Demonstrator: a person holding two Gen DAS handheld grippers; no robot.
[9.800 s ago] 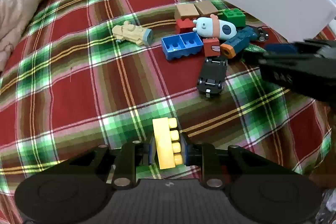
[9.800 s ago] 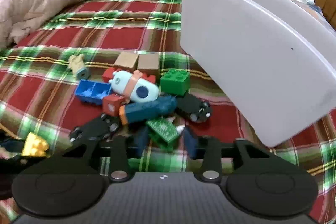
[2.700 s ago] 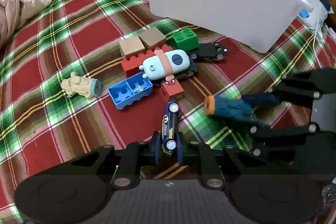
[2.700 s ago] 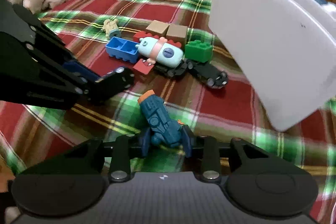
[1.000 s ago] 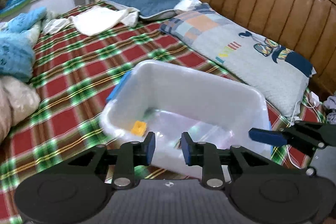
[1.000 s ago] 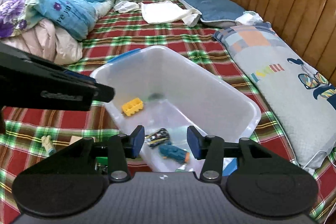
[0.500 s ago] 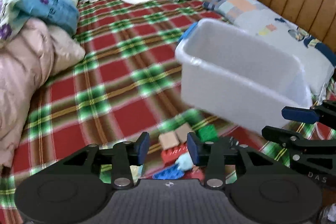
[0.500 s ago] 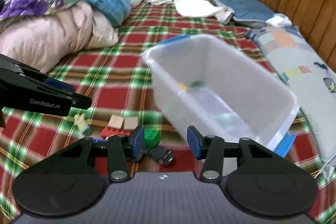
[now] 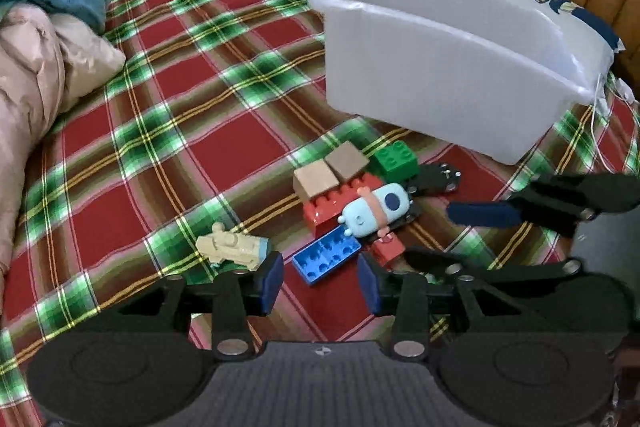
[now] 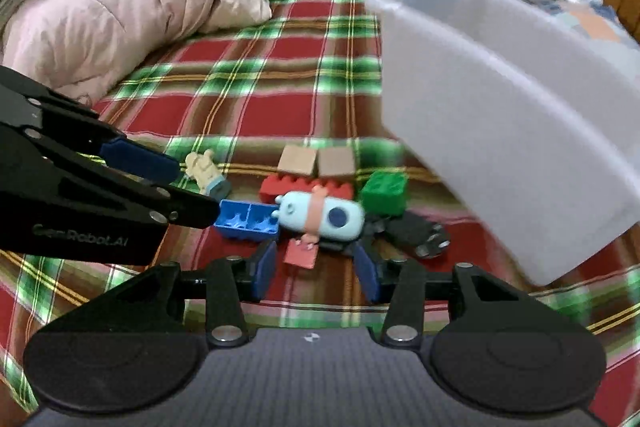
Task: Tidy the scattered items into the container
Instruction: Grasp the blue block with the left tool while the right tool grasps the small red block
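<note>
1. At the left of your left view, the tan toy [image 9: 231,246] lies alone on the plaid bed [image 9: 168,147].
2. Your left tool [image 9: 320,281] is spread wide, holding nothing, just above the blue brick [image 9: 326,259].
3. Mid frame, the toy pile sits around the pale blue rocket [image 9: 376,209].
4. Your right tool [image 10: 316,269] is also wide and empty.
5. The white bin [image 9: 448,67] fills the upper right.

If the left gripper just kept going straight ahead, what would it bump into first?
Probably the blue brick: it lies just ahead of the open left gripper, roughly in line with the gap between its fingers. Depth is hard to judge, so it might meet the bedspread first.
</note>
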